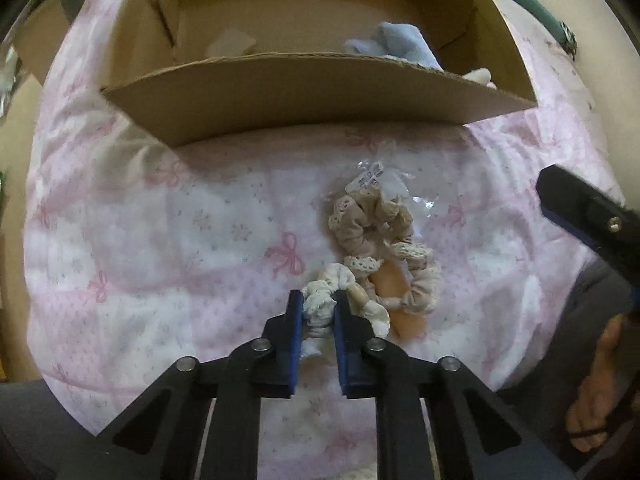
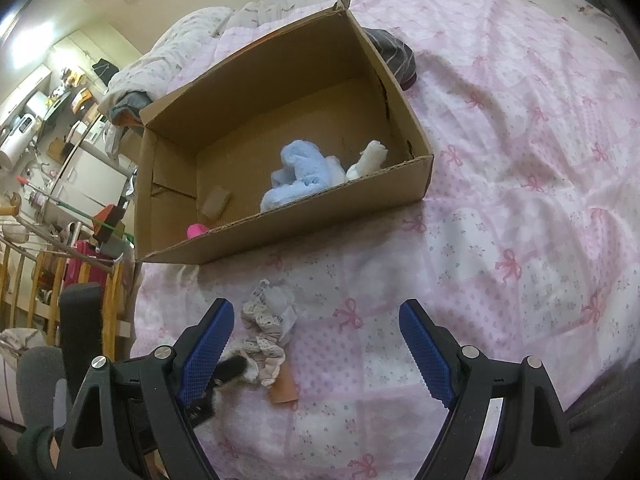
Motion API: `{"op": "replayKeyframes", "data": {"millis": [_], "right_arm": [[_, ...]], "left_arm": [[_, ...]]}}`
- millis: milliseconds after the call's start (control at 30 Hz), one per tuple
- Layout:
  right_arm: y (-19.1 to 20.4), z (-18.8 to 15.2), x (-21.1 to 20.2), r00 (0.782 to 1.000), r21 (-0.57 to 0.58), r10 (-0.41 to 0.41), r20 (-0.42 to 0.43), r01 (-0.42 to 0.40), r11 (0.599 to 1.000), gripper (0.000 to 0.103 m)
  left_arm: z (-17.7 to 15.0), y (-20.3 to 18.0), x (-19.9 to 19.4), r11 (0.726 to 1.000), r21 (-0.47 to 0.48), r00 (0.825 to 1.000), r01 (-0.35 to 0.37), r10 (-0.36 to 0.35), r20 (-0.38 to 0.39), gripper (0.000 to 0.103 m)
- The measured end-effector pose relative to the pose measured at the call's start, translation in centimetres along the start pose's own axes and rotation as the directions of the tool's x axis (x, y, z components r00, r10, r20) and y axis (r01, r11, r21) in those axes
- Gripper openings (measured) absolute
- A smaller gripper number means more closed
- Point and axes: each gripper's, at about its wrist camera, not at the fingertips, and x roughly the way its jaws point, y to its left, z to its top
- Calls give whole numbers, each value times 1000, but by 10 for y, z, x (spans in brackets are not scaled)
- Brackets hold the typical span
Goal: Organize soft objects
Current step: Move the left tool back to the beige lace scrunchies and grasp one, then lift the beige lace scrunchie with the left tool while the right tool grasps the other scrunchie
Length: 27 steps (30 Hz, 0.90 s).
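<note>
My left gripper (image 1: pixel 319 300) is shut on a white lace scrunchie (image 1: pixel 324 294), part of a pack of beige and white scrunchies (image 1: pixel 380 232) on a tan card in clear plastic, lying on the pink bow-print quilt (image 1: pixel 180 220). The pack also shows in the right wrist view (image 2: pixel 266 332), low and left, with the left gripper's black tip touching it. My right gripper (image 2: pixel 316 328) is open and empty above the quilt, to the right of the pack. An open cardboard box (image 2: pixel 280 224) beyond holds a light blue plush (image 2: pixel 300 176) and a white soft item (image 2: pixel 370 158).
The box (image 1: pixel 304 96) also contains a small tan block (image 2: pixel 216 200) and a pink object (image 2: pixel 196 231). A dark grey striped cloth (image 2: pixel 390 54) lies behind the box. A wooden rail and cluttered shelves stand left of the bed (image 2: pixel 60 160).
</note>
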Motion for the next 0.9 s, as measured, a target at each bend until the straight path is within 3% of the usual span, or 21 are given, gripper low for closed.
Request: {"op": "replayKeyframes", "data": {"millis": [133, 300, 433, 600, 667, 800, 867, 900], "right_arm": [[-1, 1, 4, 1000, 6, 7, -17, -7, 1000, 90], [8, -4, 14, 997, -24, 23, -78, -25, 999, 90], [33, -14, 36, 987, -154, -64, -146, 41, 987, 90], [74, -36, 56, 977, -360, -151, -149, 89, 929, 88], [82, -42, 62, 976, -389, -153, -157, 82, 918, 78], [80, -46, 75, 966, -378, -162, -202, 76, 923, 36], [79, -48, 73, 969, -384, -161, -186, 79, 920, 26], [79, -47, 70, 972, -385, -159, -171, 83, 919, 15]], "left_arm": [[0, 18, -30, 998, -59, 997, 1, 3, 79, 11], [-2, 40, -58, 982, -154, 974, -106, 134, 180, 11], [2, 51, -58, 968, -209, 967, -142, 181, 180, 11], [4, 51, -59, 967, -229, 971, -114, 157, 183, 11], [5, 47, -58, 967, -224, 968, -118, 162, 190, 11], [5, 48, -58, 967, -230, 969, -106, 152, 192, 11], [5, 51, -56, 966, -242, 974, -94, 140, 181, 11], [5, 52, -56, 965, -247, 974, -93, 140, 179, 11]]}}
